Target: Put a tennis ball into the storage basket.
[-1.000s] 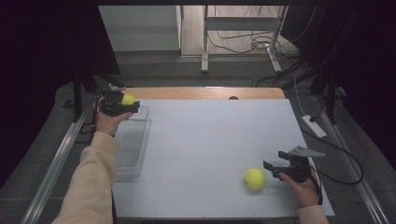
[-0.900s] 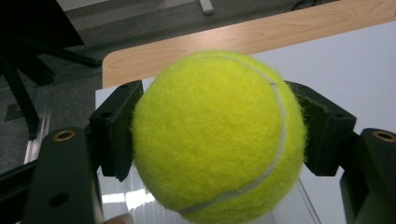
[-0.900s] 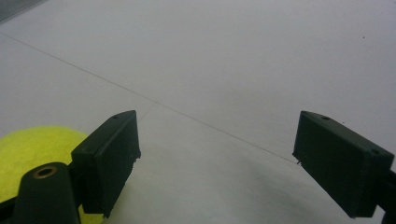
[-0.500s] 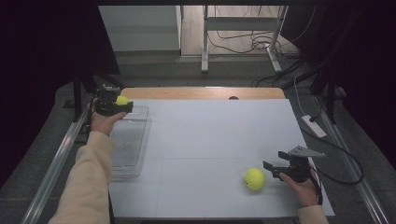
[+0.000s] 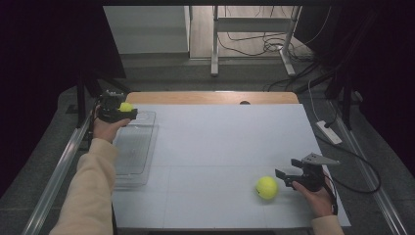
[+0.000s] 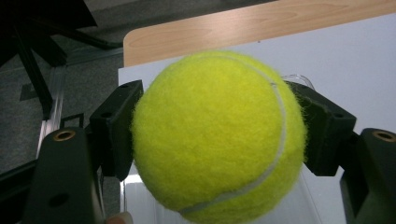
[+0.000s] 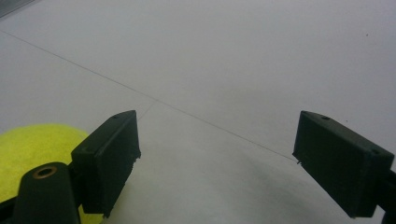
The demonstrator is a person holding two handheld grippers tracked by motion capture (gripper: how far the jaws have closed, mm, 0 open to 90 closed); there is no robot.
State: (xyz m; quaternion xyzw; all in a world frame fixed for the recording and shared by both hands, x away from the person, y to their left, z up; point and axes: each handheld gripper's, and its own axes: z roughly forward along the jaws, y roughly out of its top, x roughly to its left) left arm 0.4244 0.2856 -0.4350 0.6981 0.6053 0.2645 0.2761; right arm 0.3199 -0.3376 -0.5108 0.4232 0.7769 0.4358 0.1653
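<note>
My left gripper (image 5: 125,110) is shut on a yellow-green tennis ball (image 5: 126,106), held above the far end of a clear plastic tray (image 5: 137,152) at the table's left. In the left gripper view that ball (image 6: 219,135) sits squeezed between both black jaws. A second tennis ball (image 5: 266,187) lies on the white table near the front right. My right gripper (image 5: 284,178) rests just to its right, open, with nothing between its fingers. In the right gripper view the second ball (image 7: 32,154) shows at the lower left, outside the jaws.
The white tabletop (image 5: 225,142) ends at a wooden strip (image 5: 210,97) along the far edge. A metal rail (image 5: 58,171) runs down the left side. Cables and a white power strip (image 5: 329,132) lie on the floor at the right.
The left hand has carried its ball a little to the left, toward the tray's far left corner. The right hand and the loose ball have kept still.
</note>
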